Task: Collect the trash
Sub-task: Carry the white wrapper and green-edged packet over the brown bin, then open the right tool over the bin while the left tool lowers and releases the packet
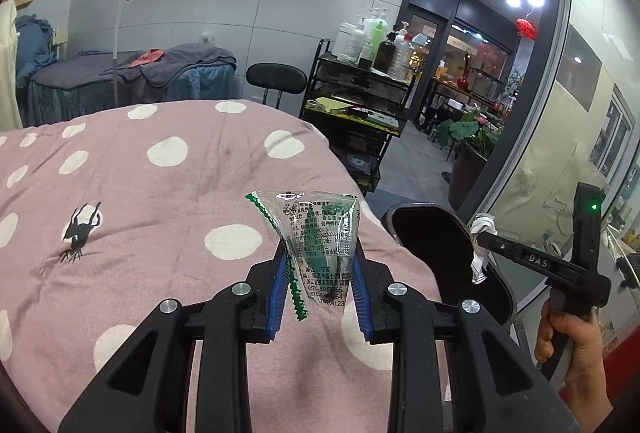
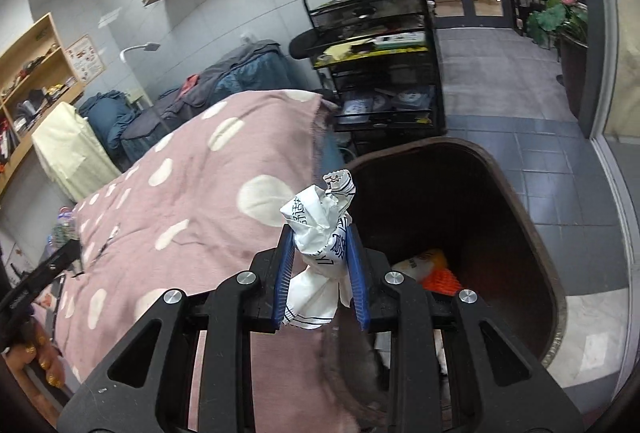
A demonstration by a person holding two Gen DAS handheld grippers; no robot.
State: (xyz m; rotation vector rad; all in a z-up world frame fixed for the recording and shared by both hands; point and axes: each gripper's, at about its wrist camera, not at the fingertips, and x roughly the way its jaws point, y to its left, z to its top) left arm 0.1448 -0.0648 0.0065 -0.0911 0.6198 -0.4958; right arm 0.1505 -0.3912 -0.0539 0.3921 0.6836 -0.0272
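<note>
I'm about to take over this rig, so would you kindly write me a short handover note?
Left gripper: shut on a clear plastic wrapper, above the pink dotted bedspread.
Right gripper: shut on a crumpled white paper, at the edge of the dark bin beside the bed.
Done: both pieces picked up; the bin already holds some trash.
Left: drop both into the bin.

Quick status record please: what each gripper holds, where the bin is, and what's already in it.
left gripper: shut on clear green-printed wrapper, above the pink polka-dot bedcover
right gripper: shut on crumpled white paper wrapper, at the bedcover's edge, next to the bin's opening
trash bin: dark, open, on the floor beside the bed
bin contents: an orange item and a pale packet
</note>
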